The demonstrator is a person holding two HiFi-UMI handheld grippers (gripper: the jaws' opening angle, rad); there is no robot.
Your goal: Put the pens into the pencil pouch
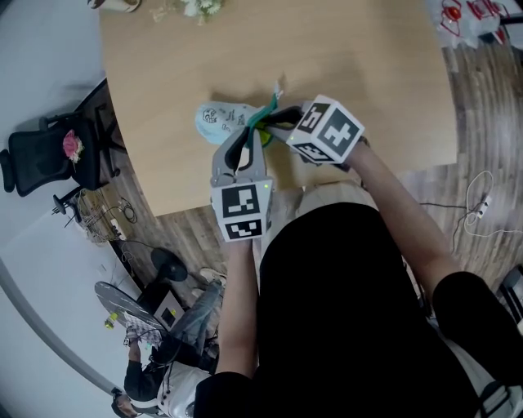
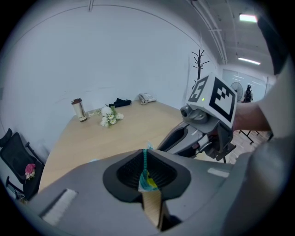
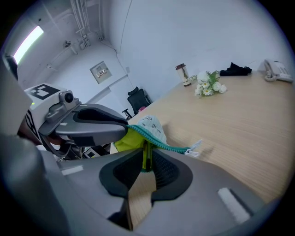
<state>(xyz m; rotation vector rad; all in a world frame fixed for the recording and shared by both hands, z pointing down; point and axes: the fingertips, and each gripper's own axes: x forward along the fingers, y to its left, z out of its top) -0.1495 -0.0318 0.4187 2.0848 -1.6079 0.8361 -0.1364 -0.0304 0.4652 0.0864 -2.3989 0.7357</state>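
Note:
A light blue printed pencil pouch (image 1: 219, 120) with a teal zipper lies on the wooden table (image 1: 359, 57), near its front edge. My left gripper (image 1: 256, 132) is shut on the pouch's teal zipper edge (image 2: 147, 171). My right gripper (image 1: 274, 122) is shut on the opposite edge, where the yellow-green lining (image 3: 132, 139) shows. The two grippers meet over the pouch's right end and hold its mouth up off the table. The zipper pull (image 3: 195, 148) hangs to the right. No pen shows in any view.
White flowers (image 1: 200, 7) and a small bottle (image 2: 79, 109) stand at the table's far side, with a dark cloth (image 3: 235, 69) and a phone (image 3: 277, 72). A black office chair (image 1: 45, 155) stands left of the table. Another person (image 1: 167, 347) sits on the floor side.

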